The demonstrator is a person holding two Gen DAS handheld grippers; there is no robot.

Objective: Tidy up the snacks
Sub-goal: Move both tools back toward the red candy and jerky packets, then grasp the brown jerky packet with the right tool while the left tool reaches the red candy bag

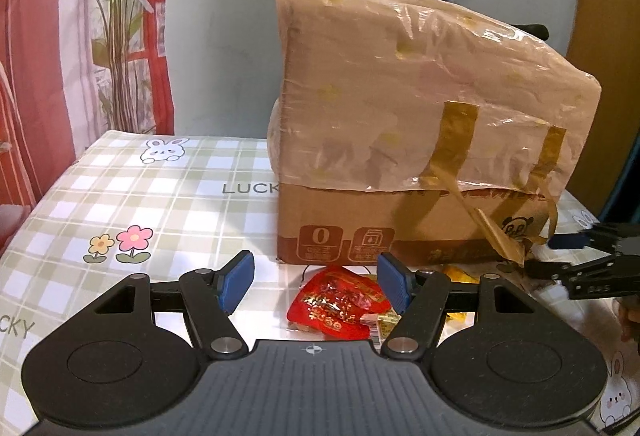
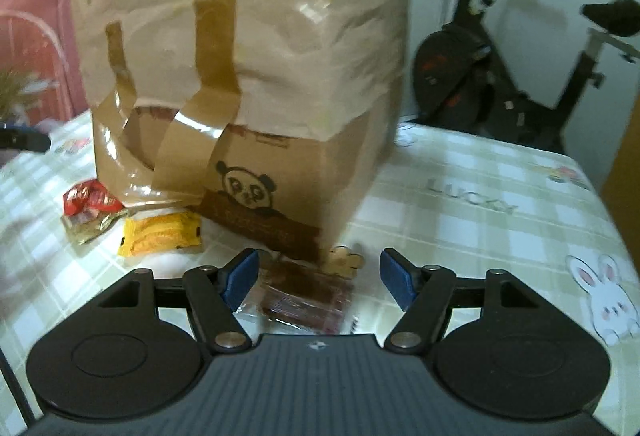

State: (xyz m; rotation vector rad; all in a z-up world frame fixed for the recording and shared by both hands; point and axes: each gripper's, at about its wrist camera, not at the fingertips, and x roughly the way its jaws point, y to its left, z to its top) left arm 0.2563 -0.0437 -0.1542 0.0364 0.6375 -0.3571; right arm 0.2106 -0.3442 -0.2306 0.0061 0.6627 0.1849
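A tall cardboard box (image 1: pixel 404 139) wrapped in plastic film and brown tape stands on the checked tablecloth (image 1: pixel 132 203); it also fills the right wrist view (image 2: pixel 248 75). A red snack packet (image 1: pixel 338 302) lies in front of the box, below and between the fingers of my open left gripper (image 1: pixel 316 282). My open right gripper (image 2: pixel 318 278) hovers over a dark brown snack packet (image 2: pixel 304 300). A yellow packet (image 2: pixel 162 234) and the red packet (image 2: pixel 90 197) lie to its left. The right gripper also shows at the right edge of the left wrist view (image 1: pixel 592 260).
A small gold-wrapped snack (image 2: pixel 90 226) lies beside the red packet. A small biscuit-coloured piece (image 2: pixel 346 260) sits by the box's corner. An exercise bike (image 2: pixel 500 75) stands behind the table. A floral curtain (image 1: pixel 80 35) hangs at the left.
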